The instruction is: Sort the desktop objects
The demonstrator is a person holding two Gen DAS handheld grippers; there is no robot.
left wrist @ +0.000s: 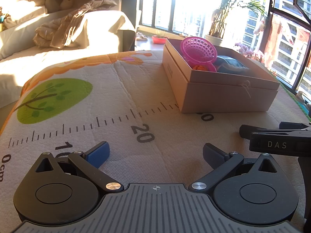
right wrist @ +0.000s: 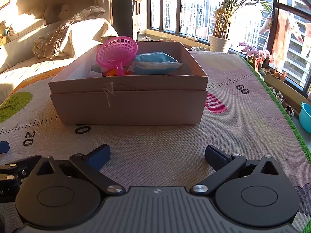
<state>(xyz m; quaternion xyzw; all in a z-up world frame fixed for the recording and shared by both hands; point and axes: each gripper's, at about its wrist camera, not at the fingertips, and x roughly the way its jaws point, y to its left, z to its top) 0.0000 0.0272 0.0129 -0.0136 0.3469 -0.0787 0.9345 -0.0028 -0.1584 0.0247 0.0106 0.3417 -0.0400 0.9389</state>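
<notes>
A tan cardboard box point(left wrist: 227, 97) point(right wrist: 128, 106) stands on the printed ruler mat point(left wrist: 116, 101) point(right wrist: 243, 132). Inside it lie a pink mesh basket point(left wrist: 198, 48) point(right wrist: 116, 52), a blue pouch point(right wrist: 155, 64) and something orange point(right wrist: 114, 73). My left gripper point(left wrist: 156, 154) is open above the mat near the "20" mark, left of the box, with nothing between its fingers. My right gripper point(right wrist: 157, 155) is open too, facing the box's front wall from a short way off, empty. The right gripper's body point(left wrist: 279, 141) shows at the right edge of the left wrist view.
A bed with a rumpled duvet point(left wrist: 64, 29) point(right wrist: 58, 36) lies to the left of the mat. Large windows, a potted palm point(right wrist: 219, 40) and pink flowers point(right wrist: 254, 54) are behind and to the right. A teal bowl point(right wrist: 306, 117) sits beyond the mat's green right edge.
</notes>
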